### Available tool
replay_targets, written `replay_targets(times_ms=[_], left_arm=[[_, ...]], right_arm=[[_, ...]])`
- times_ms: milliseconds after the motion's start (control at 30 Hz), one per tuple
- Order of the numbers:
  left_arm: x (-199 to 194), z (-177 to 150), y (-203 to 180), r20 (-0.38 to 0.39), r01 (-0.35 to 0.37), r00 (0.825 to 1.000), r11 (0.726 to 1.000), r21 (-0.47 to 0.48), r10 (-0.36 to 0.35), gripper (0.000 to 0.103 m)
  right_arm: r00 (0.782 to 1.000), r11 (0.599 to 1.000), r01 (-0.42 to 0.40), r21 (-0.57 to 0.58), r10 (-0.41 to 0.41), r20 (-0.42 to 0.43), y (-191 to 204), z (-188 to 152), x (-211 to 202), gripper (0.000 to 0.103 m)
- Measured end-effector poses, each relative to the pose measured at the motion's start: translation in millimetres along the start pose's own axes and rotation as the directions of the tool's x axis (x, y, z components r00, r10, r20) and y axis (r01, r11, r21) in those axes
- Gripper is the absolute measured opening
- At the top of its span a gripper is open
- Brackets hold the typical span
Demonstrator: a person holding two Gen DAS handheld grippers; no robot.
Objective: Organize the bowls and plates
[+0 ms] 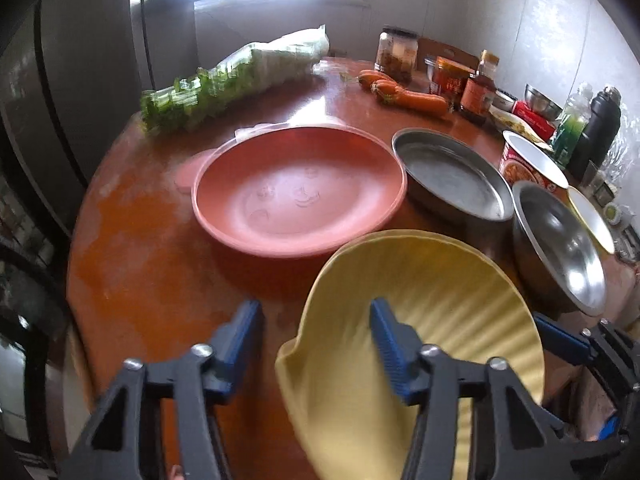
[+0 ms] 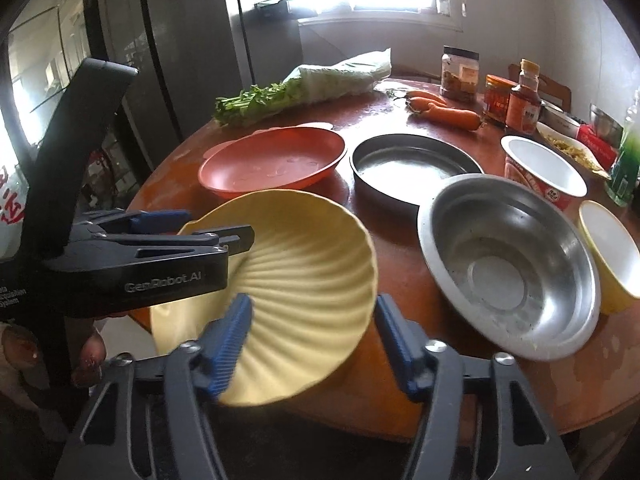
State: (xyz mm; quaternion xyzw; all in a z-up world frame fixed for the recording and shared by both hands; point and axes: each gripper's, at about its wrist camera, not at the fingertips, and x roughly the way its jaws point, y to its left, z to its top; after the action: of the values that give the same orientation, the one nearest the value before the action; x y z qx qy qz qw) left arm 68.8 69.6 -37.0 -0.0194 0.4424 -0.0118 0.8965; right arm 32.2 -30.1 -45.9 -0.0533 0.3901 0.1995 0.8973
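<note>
A yellow ribbed bowl (image 1: 420,300) (image 2: 304,280) is tilted above the table's near edge. My left gripper (image 1: 316,328) is open; its right finger is inside the bowl, its left finger outside the rim. In the right wrist view the left gripper (image 2: 212,226) straddles the bowl's left rim. My right gripper (image 2: 316,320) is open, one finger inside and one outside the bowl's near wall. A pink plate (image 1: 300,192) (image 2: 276,160), a flat metal dish (image 1: 452,172) (image 2: 412,164) and a steel bowl (image 1: 560,240) (image 2: 508,264) sit on the table.
Round red-brown table (image 1: 140,248) (image 2: 400,248). A noodle cup (image 2: 540,168), a small yellow bowl (image 2: 612,252), carrots (image 2: 444,110), bagged greens (image 1: 240,76), jars and bottles (image 2: 524,100) stand further back and right. A refrigerator (image 2: 180,48) stands to the left.
</note>
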Motion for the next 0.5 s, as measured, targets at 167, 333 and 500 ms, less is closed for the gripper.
replay_targets(times_ms=[167, 333, 500], left_arm=[[-2, -1, 7, 0.005, 0.017, 1.000, 1.000, -0.019, -0.017, 0.039], [-12, -8, 37, -0.006, -0.061, 0.998, 0.996, -0.072, 0.060, 0.038], [-23, -13, 67, -0.014, -0.139, 0.990, 0.981, -0.133, 0.139, 0.038]], right_arm=[[1.000, 1.000, 0.002, -0.028, -0.002, 0.002, 3, 7, 10, 0.052], [0.999, 0.997, -0.046, -0.062, 0.045, -0.014, 16, 24, 27, 0.048], [0.991, 0.980, -0.135, -0.149, 0.130, -0.040, 50, 38, 44, 0.048]])
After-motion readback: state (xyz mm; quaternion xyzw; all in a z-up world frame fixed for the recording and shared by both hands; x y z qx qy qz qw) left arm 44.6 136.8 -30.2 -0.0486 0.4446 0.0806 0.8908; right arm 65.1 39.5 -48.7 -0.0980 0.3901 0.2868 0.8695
